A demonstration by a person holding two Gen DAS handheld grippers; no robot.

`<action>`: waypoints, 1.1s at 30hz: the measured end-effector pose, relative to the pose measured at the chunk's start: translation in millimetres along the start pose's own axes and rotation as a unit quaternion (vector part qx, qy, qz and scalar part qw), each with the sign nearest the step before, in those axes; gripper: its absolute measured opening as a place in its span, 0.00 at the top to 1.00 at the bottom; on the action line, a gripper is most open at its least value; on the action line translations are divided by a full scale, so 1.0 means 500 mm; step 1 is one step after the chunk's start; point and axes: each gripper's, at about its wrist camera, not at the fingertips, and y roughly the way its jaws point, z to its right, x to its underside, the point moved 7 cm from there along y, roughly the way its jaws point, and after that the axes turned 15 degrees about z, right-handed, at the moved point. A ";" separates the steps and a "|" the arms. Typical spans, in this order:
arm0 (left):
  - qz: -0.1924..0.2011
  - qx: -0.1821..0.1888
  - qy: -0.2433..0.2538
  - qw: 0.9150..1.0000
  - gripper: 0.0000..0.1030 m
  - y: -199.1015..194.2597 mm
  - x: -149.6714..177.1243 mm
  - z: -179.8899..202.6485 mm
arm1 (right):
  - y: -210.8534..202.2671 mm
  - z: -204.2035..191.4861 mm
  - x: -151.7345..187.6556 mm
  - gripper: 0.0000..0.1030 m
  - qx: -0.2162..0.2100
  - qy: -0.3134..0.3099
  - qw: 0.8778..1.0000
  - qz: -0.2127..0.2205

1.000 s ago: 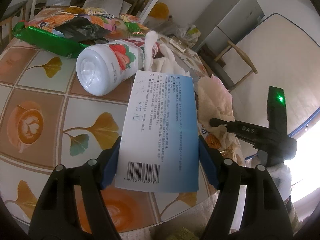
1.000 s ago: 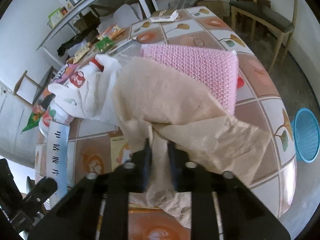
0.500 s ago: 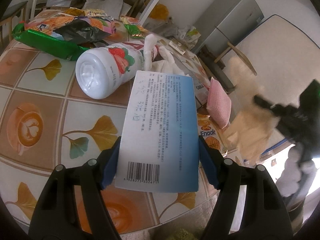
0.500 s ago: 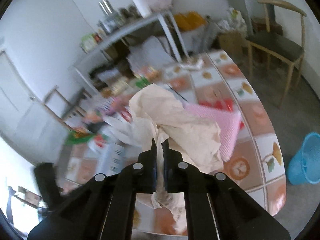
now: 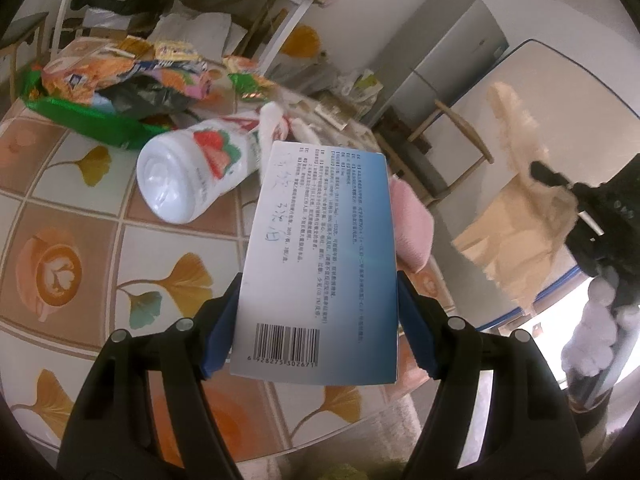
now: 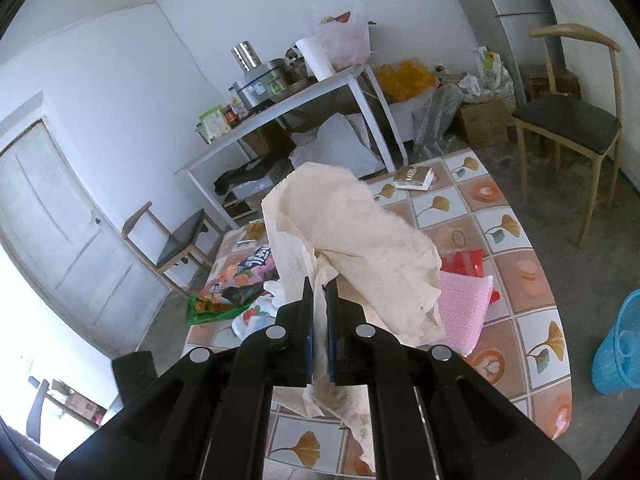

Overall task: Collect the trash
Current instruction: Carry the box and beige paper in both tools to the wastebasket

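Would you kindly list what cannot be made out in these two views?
- Left wrist view: the flat box in the left gripper hides the table behind it.
- Right wrist view: the beige paper in the right gripper covers the litter behind it.
- Blue basket: cut by the right edge, contents unseen.

Left tool (image 5: 318, 322): jaws spread wide, blue pads pressed on both long edges of flat blue-white box (image 5: 320, 256), angled down over near edge of surface (image 5: 80, 184).
Right tool (image 6: 318, 312): jaws nearly together, pinching crumpled beige paper (image 6: 360, 240), raised above surface; white-gloved hand (image 5: 592, 336) grips its handle.
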 end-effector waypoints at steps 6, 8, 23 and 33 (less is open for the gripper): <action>0.015 0.018 0.002 1.000 0.34 -0.010 -0.023 0.023 | 0.002 0.005 -0.009 0.95 0.009 -0.003 1.000 0.003; 0.020 0.023 0.003 1.000 0.34 -0.013 -0.031 0.034 | -0.001 0.006 -0.012 0.95 0.011 -0.006 1.000 0.007; 0.051 0.065 0.018 0.996 0.34 -0.021 -0.072 0.106 | -0.045 0.032 -0.044 0.95 0.047 -0.015 0.998 0.040; 0.071 0.087 0.032 0.993 0.34 -0.015 -0.109 0.149 | -0.077 0.063 -0.062 0.95 0.080 -0.016 0.995 0.062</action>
